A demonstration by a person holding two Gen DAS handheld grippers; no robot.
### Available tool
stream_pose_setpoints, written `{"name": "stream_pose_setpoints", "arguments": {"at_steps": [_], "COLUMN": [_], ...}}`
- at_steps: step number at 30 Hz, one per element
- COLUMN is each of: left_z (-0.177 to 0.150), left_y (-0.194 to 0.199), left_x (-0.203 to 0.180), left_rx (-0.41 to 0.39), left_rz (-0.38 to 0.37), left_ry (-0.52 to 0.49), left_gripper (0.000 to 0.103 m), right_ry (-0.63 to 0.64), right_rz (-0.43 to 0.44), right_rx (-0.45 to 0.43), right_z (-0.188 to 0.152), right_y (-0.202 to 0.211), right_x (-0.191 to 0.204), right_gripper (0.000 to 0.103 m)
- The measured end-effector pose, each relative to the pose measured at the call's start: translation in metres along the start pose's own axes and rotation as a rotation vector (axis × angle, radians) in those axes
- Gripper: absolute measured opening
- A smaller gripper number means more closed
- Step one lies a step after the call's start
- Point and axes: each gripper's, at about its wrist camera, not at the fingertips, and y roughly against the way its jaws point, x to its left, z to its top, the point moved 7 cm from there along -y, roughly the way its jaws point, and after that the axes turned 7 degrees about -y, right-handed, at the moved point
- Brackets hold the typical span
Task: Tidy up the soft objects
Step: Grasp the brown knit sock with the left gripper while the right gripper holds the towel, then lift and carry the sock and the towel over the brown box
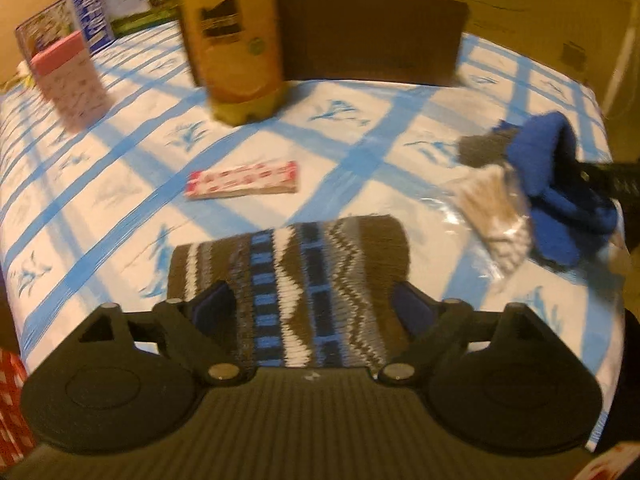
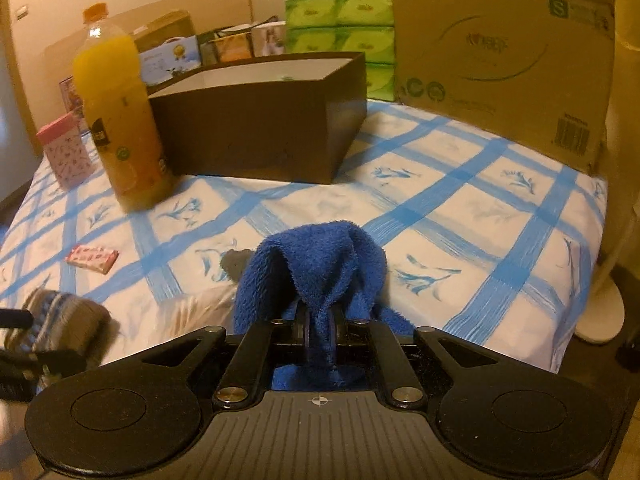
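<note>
No readable brand text for us: the juice bottle point(image 2: 120, 120) label and the cardboard carton point(image 2: 504, 60) print are too blurred, only a barcode and recycling-type icons show on the carton. Containers: dark open box point(image 2: 260, 128) on the counter point(image 2: 460, 200), white inside, contents not visible to us. Bottle is full of orange liquid and stands just left of the box. Pink patterned box point(image 2: 66, 152) stands closed, further left. Green tissue packs point(image 2: 340, 28) are stacked behind.

Left hand-held gripper point(image 1: 314, 308) has jaws wide apart, pads not touching the patterned knit sock point(image 1: 288, 276), which lies flat on the counter between them. Right hand-held gripper point(image 2: 320, 328) is nearly closed, pinching the blue fuzzy sock point(image 2: 320, 264), which drapes over the fingers. A flat pink-white packet point(image 1: 242, 180) lies mid-counter.
</note>
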Motion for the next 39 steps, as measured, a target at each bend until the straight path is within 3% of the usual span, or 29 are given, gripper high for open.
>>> {"name": "stream_pose_setpoints", "arguments": {"at_steps": [1,3,6,9,11,15,16,22,30,39], "left_z": [-0.001,-0.004,-0.006,-0.006,-0.006,-0.003,-0.002,0.003,0.003,0.003], "left_y": [-0.001,-0.003,-0.007,-0.011,-0.013,-0.009,-0.008,-0.007,-0.007,-0.007], "left_x": [0.006,0.017,0.031,0.036,0.037,0.037,0.038,0.051,0.049,0.049], "left_rx": [0.001,0.003,0.002,-0.006,-0.013,-0.061,-0.070,-0.071,-0.074,-0.074], "left_rz": [0.000,-0.008,-0.018,-0.044,-0.057,-0.077,-0.079,-0.087,-0.071,-0.069], "left_ry": [0.018,0.056,0.097,0.108,0.108,0.088,0.094,0.144,0.120,0.118], "left_gripper": [0.094,0.096,0.099,0.096,0.087,0.038,0.032,0.030,0.030,0.030], "right_ry": [-0.005,-0.029,-0.040,-0.010,0.007,0.029,0.033,0.014,-0.086,-0.108], "right_rz": [0.012,0.048,0.089,0.084,0.076,0.058,0.051,-0.019,0.012,0.011], "right_rx": [0.001,0.006,0.006,0.001,-0.005,-0.016,-0.016,0.018,0.037,0.079], "right_z": [0.000,0.001,0.005,0.008,0.010,0.015,0.015,0.015,0.020,0.012], "right_y": [0.000,0.000,0.002,0.003,0.005,0.010,0.010,-0.002,-0.011,-0.023], "right_x": [0.000,0.000,0.004,0.010,0.011,0.009,0.007,-0.012,-0.021,-0.023], "right_gripper": [0.016,0.036,0.056,0.063,0.066,0.072,0.073,0.075,0.075,0.075]}}
